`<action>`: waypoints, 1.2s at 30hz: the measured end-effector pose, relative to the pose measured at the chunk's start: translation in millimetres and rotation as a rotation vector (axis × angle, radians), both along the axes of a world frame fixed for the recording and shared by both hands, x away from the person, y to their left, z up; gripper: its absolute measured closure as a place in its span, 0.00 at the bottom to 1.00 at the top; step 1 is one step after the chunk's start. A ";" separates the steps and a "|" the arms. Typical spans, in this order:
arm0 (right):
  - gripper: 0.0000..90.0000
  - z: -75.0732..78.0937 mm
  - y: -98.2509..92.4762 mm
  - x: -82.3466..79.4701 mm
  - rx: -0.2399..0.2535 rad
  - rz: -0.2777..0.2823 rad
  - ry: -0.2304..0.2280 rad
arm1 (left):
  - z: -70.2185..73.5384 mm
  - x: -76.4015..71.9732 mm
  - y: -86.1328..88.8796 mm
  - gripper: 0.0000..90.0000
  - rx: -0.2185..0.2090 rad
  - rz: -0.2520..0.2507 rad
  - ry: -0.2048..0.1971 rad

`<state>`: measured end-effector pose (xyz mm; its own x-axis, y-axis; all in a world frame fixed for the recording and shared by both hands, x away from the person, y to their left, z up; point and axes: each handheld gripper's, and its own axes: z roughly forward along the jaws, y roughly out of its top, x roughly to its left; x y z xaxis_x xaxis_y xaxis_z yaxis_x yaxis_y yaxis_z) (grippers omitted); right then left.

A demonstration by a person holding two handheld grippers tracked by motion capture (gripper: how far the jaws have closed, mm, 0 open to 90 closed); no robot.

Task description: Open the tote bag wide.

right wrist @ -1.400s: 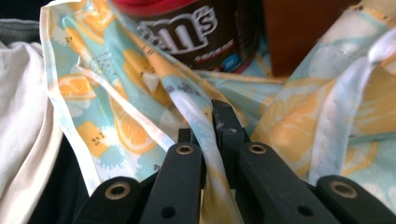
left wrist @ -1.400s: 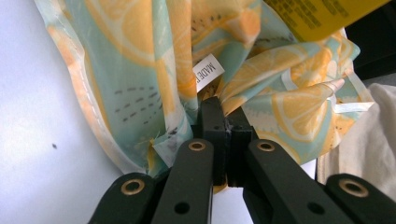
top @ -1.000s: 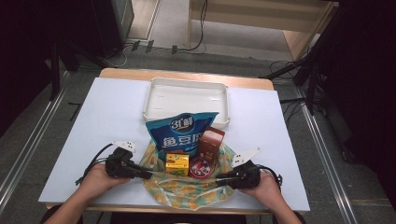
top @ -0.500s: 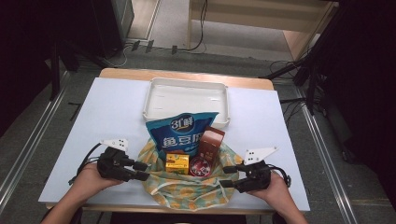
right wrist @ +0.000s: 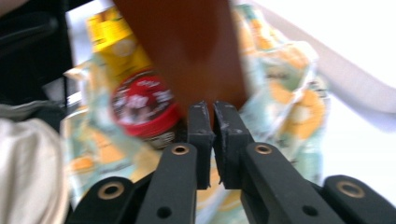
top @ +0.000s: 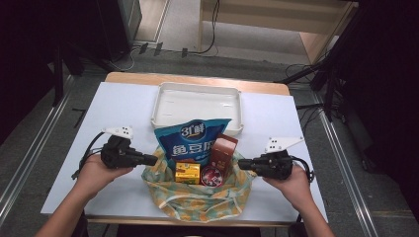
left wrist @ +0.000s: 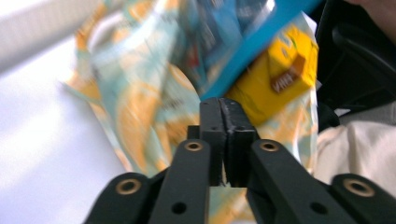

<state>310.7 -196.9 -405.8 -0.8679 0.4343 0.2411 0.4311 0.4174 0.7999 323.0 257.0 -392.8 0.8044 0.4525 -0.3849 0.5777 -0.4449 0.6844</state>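
Both grippers are seen closed at the cloth bag (top: 197, 197) rim: left gripper (top: 154, 160) at 9 o'clock, right gripper (top: 242, 164) at 3; whether cloth is pinched cannot be told. Likely step: mouth spread, evenly. Blue snack bag (top: 190, 143), brown box (top: 222, 150) lean toward white tray (top: 163, 106) at 12.

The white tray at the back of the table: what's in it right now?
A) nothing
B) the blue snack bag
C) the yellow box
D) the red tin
A: in the high view the white tray is bare, while the blue snack bag, yellow box and red tin sit on the patterned cloth nearer the person.
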 end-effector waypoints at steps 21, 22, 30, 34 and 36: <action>1.00 -20.7 19.9 44.1 0.004 -0.087 0.009 | -26.6 43.8 -21.2 1.00 -0.009 0.024 0.053; 1.00 -22.5 19.5 44.1 -0.003 -0.087 0.009 | -28.3 43.3 -22.4 1.00 -0.007 0.022 0.053; 1.00 -41.9 19.4 43.0 0.000 -0.096 0.030 | -46.7 40.9 -23.6 1.00 0.008 0.031 0.049; 1.00 -49.8 22.0 42.5 -0.014 -0.086 0.034 | -49.9 41.2 -24.2 1.00 0.009 0.030 0.042; 1.00 -54.5 24.6 43.4 -0.037 -0.070 0.036 | -52.2 41.5 -24.9 1.00 0.001 0.033 0.043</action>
<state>354.1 -172.3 -460.3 -0.8263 0.5026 0.2542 0.4884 0.4147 0.7678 364.5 232.1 -445.0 0.7716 0.4794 -0.4181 0.6211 -0.4259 0.6579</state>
